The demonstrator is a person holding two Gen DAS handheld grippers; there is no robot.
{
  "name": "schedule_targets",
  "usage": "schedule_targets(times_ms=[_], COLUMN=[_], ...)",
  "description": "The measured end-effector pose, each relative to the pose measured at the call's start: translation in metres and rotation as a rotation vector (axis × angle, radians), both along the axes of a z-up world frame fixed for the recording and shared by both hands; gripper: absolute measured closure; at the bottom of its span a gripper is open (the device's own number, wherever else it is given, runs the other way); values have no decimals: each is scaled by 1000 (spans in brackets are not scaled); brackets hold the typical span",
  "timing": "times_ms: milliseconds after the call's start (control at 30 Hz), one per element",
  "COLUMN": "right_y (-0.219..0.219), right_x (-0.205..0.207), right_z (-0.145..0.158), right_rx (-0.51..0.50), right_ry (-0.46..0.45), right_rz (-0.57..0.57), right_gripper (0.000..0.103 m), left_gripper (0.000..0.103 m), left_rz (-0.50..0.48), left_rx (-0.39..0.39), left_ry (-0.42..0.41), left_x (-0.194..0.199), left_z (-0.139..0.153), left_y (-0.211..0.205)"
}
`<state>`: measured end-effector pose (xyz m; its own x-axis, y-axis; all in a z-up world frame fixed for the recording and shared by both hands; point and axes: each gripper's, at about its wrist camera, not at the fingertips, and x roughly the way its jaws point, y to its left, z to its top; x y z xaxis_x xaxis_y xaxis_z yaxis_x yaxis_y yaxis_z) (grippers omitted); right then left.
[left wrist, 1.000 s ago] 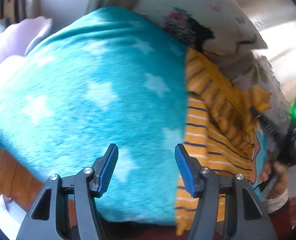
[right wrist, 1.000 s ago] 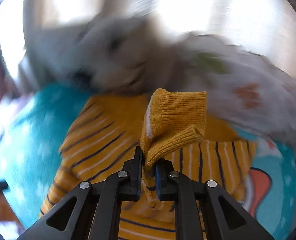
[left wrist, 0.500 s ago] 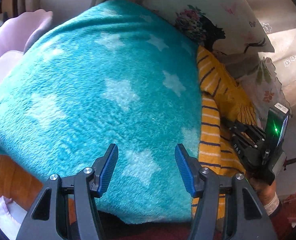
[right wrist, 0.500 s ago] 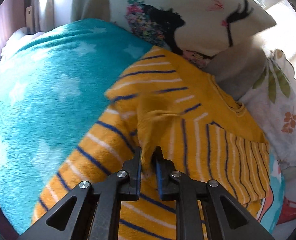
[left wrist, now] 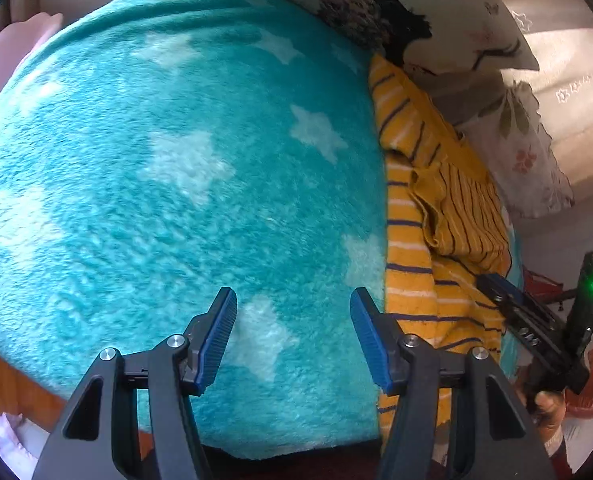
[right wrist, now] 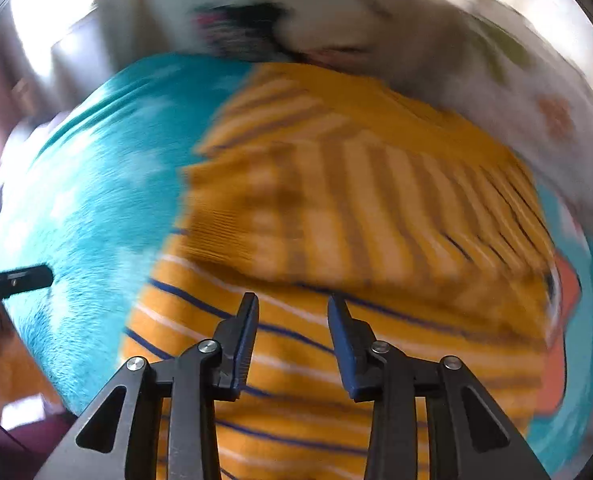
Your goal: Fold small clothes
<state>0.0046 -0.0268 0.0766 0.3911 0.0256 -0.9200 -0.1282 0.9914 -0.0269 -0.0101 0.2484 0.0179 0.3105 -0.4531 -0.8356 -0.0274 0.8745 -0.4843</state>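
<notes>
Left wrist view: the left claw [left wrist: 292, 336] hangs wide open and empty over the teal star blanket [left wrist: 176, 168], just as it did a second ago. The yellow striped sweater [left wrist: 428, 216] lies along the blanket's right edge, below the printed pillow [left wrist: 436, 12]. Its sleeve, lifted a second ago, now lies folded in across the body. The right claw [left wrist: 508, 300] sits at the sweater's near right side, no longer clamped on cloth.

Right wrist view: the frame is blurred by motion. The right claw [right wrist: 292, 312] now has its jaws apart and holds nothing, where half a second ago they pinched the sleeve. The sweater [right wrist: 356, 208] is spread under it, the folded sleeve a crosswise striped band over the body.

One sleeve fold looks finished. The other side and the bottom probably still need folding.
</notes>
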Motion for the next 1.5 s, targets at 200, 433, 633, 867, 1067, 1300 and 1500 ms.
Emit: schedule_targets(times_ms=[200, 433, 633, 867, 1067, 1300, 1500], right_y=[-120, -215, -275, -297, -285, -263, -245], right_x=[-43, -101, -135, -150, -139, -153, -162], right_z=[18, 12, -17, -44, -59, -67, -62], right_rx=[72, 120, 298, 599, 795, 898, 846], right_ry=[-34, -40, 10, 35, 83, 112, 121], right_rz=[-376, -610, -697, -613, -466, -356, -294], right_gripper=[53, 48, 48, 41, 41, 41, 44], left_gripper=[45, 45, 45, 38, 66, 73, 73], left_rz=[-36, -69, -89, -19, 17, 22, 27], left_rx=[2, -27, -87, -192, -310, -308, -282], left_ry=[-19, 10, 59, 13, 42, 48, 42], left_x=[0, -14, -34, -50, -68, -97, -99], left_z=[6, -2, -21, -26, -39, -45, -43], left_y=[-25, -66, -102, -124, -131, -141, -146])
